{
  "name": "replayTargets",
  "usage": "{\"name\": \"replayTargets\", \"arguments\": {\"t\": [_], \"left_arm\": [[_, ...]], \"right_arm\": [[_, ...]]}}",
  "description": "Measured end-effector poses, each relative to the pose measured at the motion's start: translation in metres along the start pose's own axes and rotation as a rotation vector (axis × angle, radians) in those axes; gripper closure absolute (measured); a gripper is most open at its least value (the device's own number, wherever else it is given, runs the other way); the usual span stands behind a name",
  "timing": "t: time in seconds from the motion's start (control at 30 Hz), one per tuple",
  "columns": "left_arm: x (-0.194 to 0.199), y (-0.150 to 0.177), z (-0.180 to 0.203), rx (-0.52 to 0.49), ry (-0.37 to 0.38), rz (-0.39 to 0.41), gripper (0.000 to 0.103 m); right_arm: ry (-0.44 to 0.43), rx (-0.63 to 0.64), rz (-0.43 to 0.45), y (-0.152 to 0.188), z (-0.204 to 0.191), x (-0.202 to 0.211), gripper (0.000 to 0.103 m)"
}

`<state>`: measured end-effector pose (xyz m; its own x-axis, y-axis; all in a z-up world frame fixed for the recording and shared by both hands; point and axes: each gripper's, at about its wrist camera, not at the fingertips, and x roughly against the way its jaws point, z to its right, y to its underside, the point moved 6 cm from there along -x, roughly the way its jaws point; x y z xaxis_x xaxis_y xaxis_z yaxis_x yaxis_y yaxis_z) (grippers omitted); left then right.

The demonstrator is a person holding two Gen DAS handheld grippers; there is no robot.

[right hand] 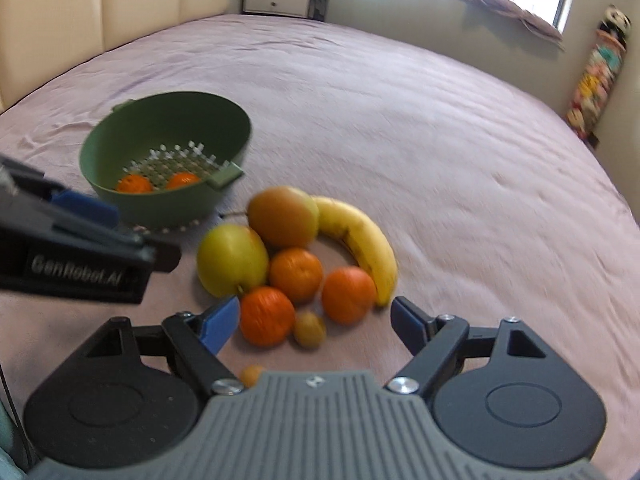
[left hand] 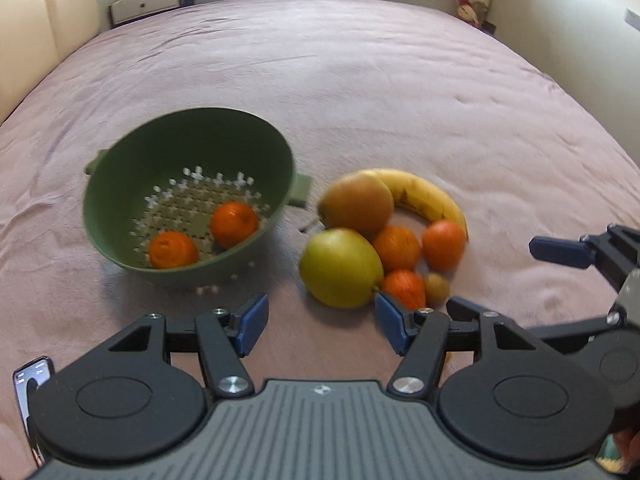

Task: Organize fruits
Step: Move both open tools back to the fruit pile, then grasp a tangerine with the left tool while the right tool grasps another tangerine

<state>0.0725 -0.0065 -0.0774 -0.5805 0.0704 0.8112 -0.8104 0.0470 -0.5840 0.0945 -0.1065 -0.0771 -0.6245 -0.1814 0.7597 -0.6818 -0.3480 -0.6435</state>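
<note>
A green colander (left hand: 120,200) (right hand: 100,148) sits on the pink bedspread with two oranges (left hand: 234,224) (right hand: 182,180) inside. To its right lies a pile: a green apple (left hand: 340,268) (right hand: 232,260), a reddish apple (left hand: 358,204) (right hand: 282,216), a banana (left hand: 424,196) (right hand: 360,240), three oranges (left hand: 396,248) (right hand: 266,316) and a kiwi (left hand: 437,287) (right hand: 309,329). My left gripper (left hand: 320,326) is open and empty, just in front of the green apple. My right gripper (right hand: 314,324) is open and empty, its fingers either side of the nearest orange and the kiwi.
A small orange fruit (right hand: 251,375) lies close under my right gripper. A phone (left hand: 30,384) lies at the near left. A cream headboard (right hand: 100,0) stands at the left, a white cabinet (right hand: 280,2) at the far wall and a patterned roll (right hand: 596,76) at the right.
</note>
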Motion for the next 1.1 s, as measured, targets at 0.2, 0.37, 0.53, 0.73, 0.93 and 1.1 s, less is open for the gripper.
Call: {"name": "replayTargets", "arguments": {"t": [0.2,0.37,0.53,0.73,0.93,1.1], "left_arm": [[-0.009,0.012,0.012,-0.037,0.029,0.019,0.032],[-0.017,0.018,0.015,-0.043,0.042,-0.002,0.038],[-0.021,0.016,0.013,-0.011,0.065,-0.006,0.039],[-0.026,0.013,0.018,0.001,0.126,-0.008,0.039],[-0.041,0.013,0.031,0.019,0.174,-0.014,0.039],[-0.054,0.011,0.037,0.035,0.189,-0.015,0.039]], "right_arm": [[0.047,-0.035,-0.05,0.021,0.011,-0.01,0.025],[0.045,-0.094,-0.089,0.033,0.023,-0.015,0.027],[0.027,-0.137,-0.062,0.029,0.029,-0.015,0.029],[0.002,-0.178,-0.011,0.011,0.04,-0.015,0.033],[-0.02,-0.174,0.015,-0.001,0.042,-0.02,0.042],[-0.054,-0.167,0.011,-0.006,0.039,-0.033,0.046]]}}
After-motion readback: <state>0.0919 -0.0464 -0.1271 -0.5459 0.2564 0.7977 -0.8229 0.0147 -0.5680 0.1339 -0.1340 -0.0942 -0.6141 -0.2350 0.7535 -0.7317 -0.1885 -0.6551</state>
